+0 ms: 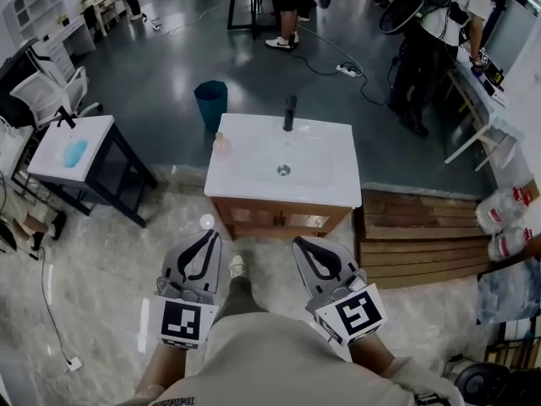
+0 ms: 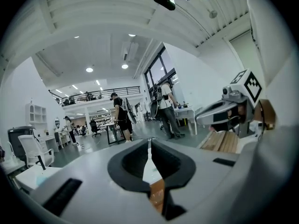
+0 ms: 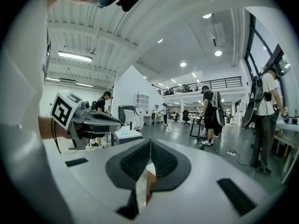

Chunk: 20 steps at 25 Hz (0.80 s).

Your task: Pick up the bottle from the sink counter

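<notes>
Both claws are clenched on nothing. The left claw (image 1: 210,235) and the right claw (image 1: 303,244) hang side by side close to the person's body, and each gripper view shows its jaws pressed together. The bottle (image 1: 221,143) is small and pale, perhaps peach-tinted, though it is too small to be sure. It stands upright well ahead of the left claw, almost straight in front of it, near the far left edge of the sink bench (image 1: 254,184). The left claw looks the better placed. It should open wide before arriving, come in level, and close on the bottle's body rather than its top. A sideways nudge could tip the bottle off that edge. The bench top is white and glossy, probably slick, with a shallow basin, a drain (image 1: 284,170) and a dark faucet (image 1: 290,112) at the back. Beyond it stands a teal bin (image 1: 210,104). A side table (image 1: 51,163) sits left of the left claw, wooden planks (image 1: 423,235) right of the right claw, and people (image 1: 287,7) stand far ahead.
</notes>
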{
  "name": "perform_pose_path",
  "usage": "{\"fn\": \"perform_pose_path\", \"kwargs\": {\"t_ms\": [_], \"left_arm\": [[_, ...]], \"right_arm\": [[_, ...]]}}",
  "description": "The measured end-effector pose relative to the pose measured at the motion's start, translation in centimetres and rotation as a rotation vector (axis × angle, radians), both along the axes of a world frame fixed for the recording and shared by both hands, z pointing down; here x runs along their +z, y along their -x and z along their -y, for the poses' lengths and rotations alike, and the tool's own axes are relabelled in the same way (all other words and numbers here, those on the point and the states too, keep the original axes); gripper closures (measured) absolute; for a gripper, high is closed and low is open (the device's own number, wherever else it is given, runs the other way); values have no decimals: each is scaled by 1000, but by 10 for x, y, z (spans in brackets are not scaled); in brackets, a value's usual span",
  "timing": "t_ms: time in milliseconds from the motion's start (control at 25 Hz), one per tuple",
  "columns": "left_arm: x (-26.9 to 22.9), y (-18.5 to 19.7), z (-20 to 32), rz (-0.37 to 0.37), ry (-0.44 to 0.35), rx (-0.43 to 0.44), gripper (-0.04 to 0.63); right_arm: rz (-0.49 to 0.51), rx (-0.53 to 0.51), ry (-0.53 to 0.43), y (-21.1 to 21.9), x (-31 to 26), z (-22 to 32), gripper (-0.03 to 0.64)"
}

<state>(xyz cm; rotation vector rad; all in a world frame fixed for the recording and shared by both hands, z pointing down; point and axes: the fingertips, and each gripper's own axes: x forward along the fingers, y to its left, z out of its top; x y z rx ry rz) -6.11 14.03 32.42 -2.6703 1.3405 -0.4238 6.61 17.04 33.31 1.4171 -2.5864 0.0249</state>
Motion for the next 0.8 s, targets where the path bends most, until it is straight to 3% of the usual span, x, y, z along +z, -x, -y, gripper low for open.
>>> {"fn": "perform_pose_path", "kwargs": {"t_ms": [200, 800], "left_arm": [[-7, 9, 54, -51, 26, 30, 575], [-14, 61, 258, -10, 30, 72, 575]], "right_arm": [[-21, 18, 39, 13, 3, 54, 620], [-68, 82, 39, 60, -18, 254, 620]]}}
